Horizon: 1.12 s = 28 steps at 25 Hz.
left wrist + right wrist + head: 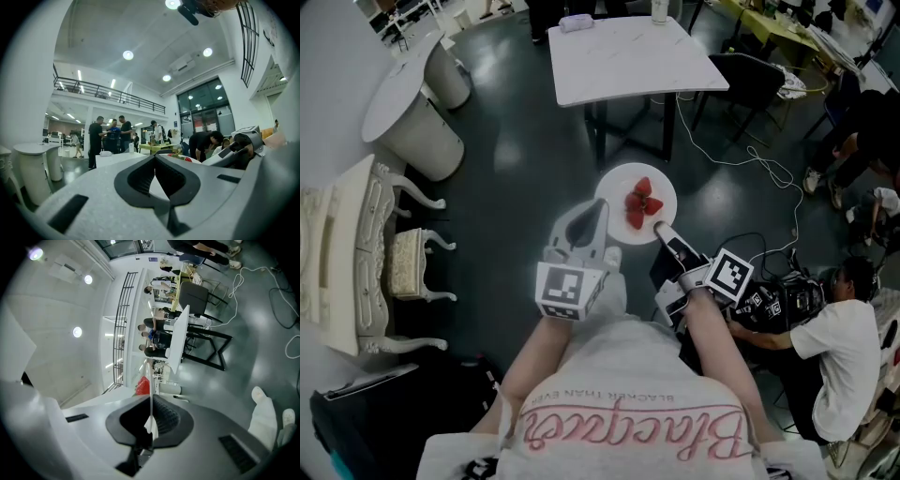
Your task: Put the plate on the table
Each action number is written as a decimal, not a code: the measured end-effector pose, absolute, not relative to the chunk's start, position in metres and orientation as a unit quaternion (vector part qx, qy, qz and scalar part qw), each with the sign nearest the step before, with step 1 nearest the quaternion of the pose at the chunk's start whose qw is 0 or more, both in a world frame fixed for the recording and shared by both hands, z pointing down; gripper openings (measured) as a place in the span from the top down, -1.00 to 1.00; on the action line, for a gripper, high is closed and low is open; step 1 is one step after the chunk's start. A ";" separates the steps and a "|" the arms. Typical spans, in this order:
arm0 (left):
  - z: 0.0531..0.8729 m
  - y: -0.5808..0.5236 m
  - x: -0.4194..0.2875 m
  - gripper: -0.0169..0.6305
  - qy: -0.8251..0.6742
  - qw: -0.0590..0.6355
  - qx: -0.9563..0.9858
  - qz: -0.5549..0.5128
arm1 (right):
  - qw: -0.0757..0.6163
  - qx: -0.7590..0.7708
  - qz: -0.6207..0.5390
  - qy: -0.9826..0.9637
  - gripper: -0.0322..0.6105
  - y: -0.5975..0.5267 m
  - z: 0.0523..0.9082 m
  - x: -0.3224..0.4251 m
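The right tongs (660,228) clamp the near-right rim of the white plate (617,187) of strawberries (639,202), held above the dark floor (516,159), near of the white bench (628,52). The left tongs (598,211) are closed on nothing, tips at the plate's left rim.

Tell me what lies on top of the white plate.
Red strawberries lie clustered at the middle of the plate. The right tongs clamp its near rim and the left tongs overlap its left edge; what lies under them is covered.
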<state>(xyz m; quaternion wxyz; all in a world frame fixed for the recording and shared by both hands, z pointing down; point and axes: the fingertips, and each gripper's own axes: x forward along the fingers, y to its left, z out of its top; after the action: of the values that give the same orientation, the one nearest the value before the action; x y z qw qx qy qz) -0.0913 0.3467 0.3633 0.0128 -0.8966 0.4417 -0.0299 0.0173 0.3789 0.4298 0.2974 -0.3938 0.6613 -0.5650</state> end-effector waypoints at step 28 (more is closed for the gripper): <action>0.365 0.058 -0.080 0.93 0.427 -0.007 -0.904 -0.009 | 0.316 -0.414 -0.543 0.658 0.86 0.106 0.426 0.034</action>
<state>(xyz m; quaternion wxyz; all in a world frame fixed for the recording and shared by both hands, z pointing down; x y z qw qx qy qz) -0.0802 0.0583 0.3652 -0.0074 -0.9043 0.4267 -0.0091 0.0342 0.1062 0.4259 0.3164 -0.4143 0.6581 -0.5433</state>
